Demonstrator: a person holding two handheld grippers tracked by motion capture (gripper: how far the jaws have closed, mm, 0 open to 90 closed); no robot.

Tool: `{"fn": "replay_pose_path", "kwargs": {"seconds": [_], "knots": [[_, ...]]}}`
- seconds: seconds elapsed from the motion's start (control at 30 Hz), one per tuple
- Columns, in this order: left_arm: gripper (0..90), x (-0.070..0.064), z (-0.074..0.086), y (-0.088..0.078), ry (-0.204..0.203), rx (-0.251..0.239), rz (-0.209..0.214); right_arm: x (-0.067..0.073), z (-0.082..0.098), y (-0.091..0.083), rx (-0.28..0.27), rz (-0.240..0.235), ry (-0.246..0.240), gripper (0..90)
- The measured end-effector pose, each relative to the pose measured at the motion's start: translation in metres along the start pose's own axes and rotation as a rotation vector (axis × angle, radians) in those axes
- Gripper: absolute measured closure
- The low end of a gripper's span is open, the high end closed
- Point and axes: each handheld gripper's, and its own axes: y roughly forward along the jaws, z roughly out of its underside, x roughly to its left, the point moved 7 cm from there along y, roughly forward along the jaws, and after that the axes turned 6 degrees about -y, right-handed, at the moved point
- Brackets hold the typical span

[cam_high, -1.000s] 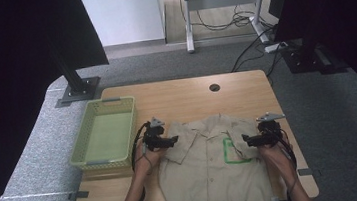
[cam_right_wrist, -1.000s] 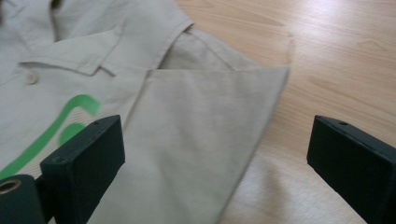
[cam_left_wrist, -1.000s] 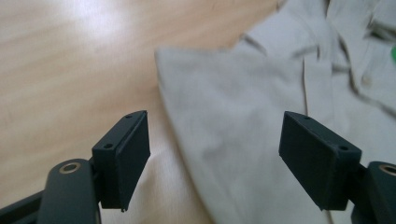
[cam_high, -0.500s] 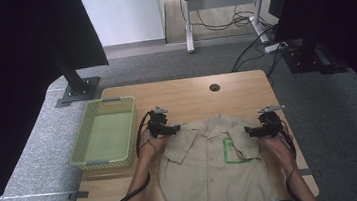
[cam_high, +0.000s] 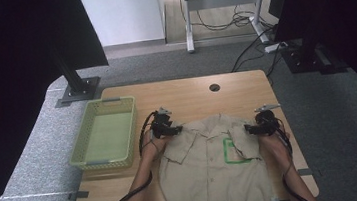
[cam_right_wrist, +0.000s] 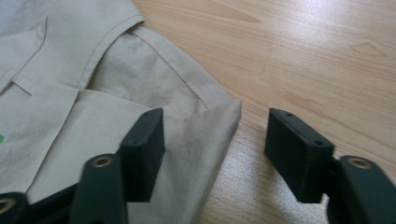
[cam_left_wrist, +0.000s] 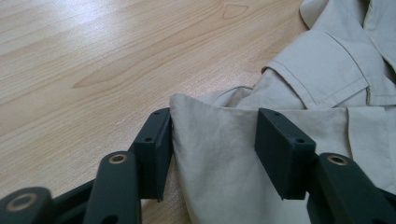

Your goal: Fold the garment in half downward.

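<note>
A beige short-sleeved shirt [cam_high: 214, 172] lies flat on the wooden table [cam_high: 185, 92], collar at the far side, with a green patch [cam_high: 232, 151] on its chest. My left gripper [cam_high: 175, 130] is at the shirt's left shoulder. In the left gripper view its jaws [cam_left_wrist: 212, 140] straddle a raised fold of shirt [cam_left_wrist: 219, 154], and they have just been closing. My right gripper [cam_high: 248, 129] is at the right shoulder. Its jaws [cam_right_wrist: 215, 144] have also been closing around the shirt's edge [cam_right_wrist: 196, 130], with bare wood showing before the right-hand pad [cam_right_wrist: 296, 154].
A pale green mesh basket [cam_high: 85, 163] stands on the table's left part, beside the left hand. A round cable hole [cam_high: 214, 87] is near the far edge. Bare wood lies between the shirt's collar and the far edge.
Both hands have moved a little away from the person, onto the shirt's shoulders, and have lowered. Both pairs of jaws stand narrower than before.
</note>
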Motion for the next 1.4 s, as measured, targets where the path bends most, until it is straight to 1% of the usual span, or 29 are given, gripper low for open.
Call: {"fn": "replay_pose_path", "kwargs": {"seconds": [0.1, 0.13, 0.17, 0.23, 0.27, 0.33, 0.4, 0.43, 0.53, 0.6, 0.67, 0.73, 0.8, 0.83, 0.87, 0.9, 0.93, 0.97, 1.0, 1.03, 1.07, 1.1, 1.13, 1.2, 1.23, 1.27, 1.3, 1.37, 1.4], "knots": [[52.9, 0.000, 0.001, 0.001, 0.005, 0.004, -0.005, 0.003, -0.001, 0.000, 0.004, -0.008, -0.013, 48.9], [55.5, 0.001, 0.001, 0.000, 0.010, 0.006, -0.008, 0.004, -0.002, 0.000, 0.005, -0.012, -0.016, 53.8], [59.2, 0.001, 0.001, 0.000, 0.010, 0.002, -0.012, 0.005, -0.003, -0.001, 0.007, -0.015, -0.020, 58.5], [69.0, 0.000, 0.001, -0.001, 0.008, 0.009, -0.004, 0.006, -0.004, -0.001, 0.015, -0.008, -0.034, 68.4], [74.2, 0.000, 0.001, -0.001, 0.016, 0.014, -0.007, 0.007, -0.004, -0.002, 0.021, -0.005, -0.039, 73.8], [83.3, -0.001, 0.001, -0.003, 0.025, 0.015, -0.007, 0.008, -0.005, -0.002, 0.029, 0.002, -0.053, 81.4], [86.6, -0.002, 0.000, -0.005, 0.040, 0.013, -0.022, 0.010, -0.006, -0.004, 0.027, 0.008, -0.065, 84.8], [87.0, -0.003, -0.001, -0.006, 0.052, 0.012, -0.029, 0.010, -0.007, -0.005, 0.024, 0.010, -0.069, 85.5], [87.5, -0.003, -0.006, -0.013, 0.063, -0.013, -0.054, 0.011, -0.010, -0.010, 0.016, 0.013, -0.076, 86.4], [87.7, -0.003, -0.012, -0.021, 0.065, -0.049, -0.060, 0.011, -0.013, -0.014, 0.011, 0.019, -0.086, 86.5], [87.7, -0.004, -0.019, -0.031, 0.068, -0.095, -0.063, 0.010, -0.017, -0.020, -0.003, 0.024, -0.094, 86.5], [87.9, -0.006, -0.027, -0.042, 0.073, -0.141, -0.067, 0.010, -0.023, -0.027, -0.032, 0.033, -0.098, 86.6], [88.0, -0.008, -0.035, -0.053, 0.068, -0.179, -0.062, 0.009, -0.030, -0.036, -0.073, 0.046, -0.085, 86.8], [88.2, -0.009, -0.038, -0.057, 0.079, -0.192, -0.068, 0.010, -0.033, -0.038, -0.075, 0.056, -0.102, 86.8], [88.3, -0.010, -0.041, -0.062, 0.093, -0.202, -0.080, 0.011, -0.037, -0.041, -0.076, 0.078, -0.128, 86.9], [88.3, -0.012, -0.045, -0.067, 0.106, -0.215, -0.087, 0.012, -0.041, -0.046, -0.090, 0.093, -0.145, 86.9], [88.3, -0.013, -0.048, -0.073, 0.112, -0.237, -0.093, 0.013, -0.047, -0.052, -0.116, 0.097, -0.142, 86.9], [88.3, -0.013, -0.052, -0.079, 0.105, -0.257, -0.095, 0.014, -0.053, -0.059, -0.147, 0.101, -0.138, 86.9], [88.3, -0.013, -0.054, -0.081, 0.091, -0.260, -0.093, 0.014, -0.058, -0.065, -0.170, 0.102, -0.130, 86.9], [88.3, -0.012, -0.054, -0.081, 0.094, -0.249, -0.102, 0.015, -0.061, -0.067, -0.169, 0.096, -0.124, 86.9], [88.3, -0.010, -0.053, -0.078, 0.106, -0.230, -0.124, 0.015, -0.062, -0.065, -0.148, 0.100, -0.133, 86.9], [88.4, -0.008, -0.051, -0.075, 0.106, -0.213, -0.140, 0.015, -0.062, -0.063, -0.127, 0.112, -0.147, 86.9], [88.4, -0.005, -0.050, -0.072, 0.095, -0.207, -0.140, 0.015, -0.061, -0.059, -0.112, 0.115, -0.145, 86.9], [88.4, -0.001, -0.053, -0.070, 0.083, -0.211, -0.139, 0.012, -0.063, -0.053, -0.106, 0.112, -0.131, 87.0], [88.4, 0.000, -0.057, -0.073, 0.090, -0.222, -0.144, 0.011, -0.066, -0.053, -0.111, 0.113, -0.128, 87.0], [88.4, -0.002, -0.064, -0.080, 0.101, -0.248, -0.149, 0.009, -0.072, -0.055, -0.125, 0.118, -0.129, 87.0], [88.4, -0.005, -0.072, -0.092, 0.115, -0.284, -0.150, 0.008, -0.079, -0.061, -0.149, 0.128, -0.134, 87.0], [88.5, -0.018, -0.087, -0.125, 0.147, -0.385, -0.138, 0.009, -0.096, -0.084, -0.226, 0.155, -0.157, 87.0], [88.5, -0.027, -0.091, -0.146, 0.183, -0.431, -0.140, 0.011, -0.103, -0.100, -0.272, 0.173, -0.176, 87.0]]}}
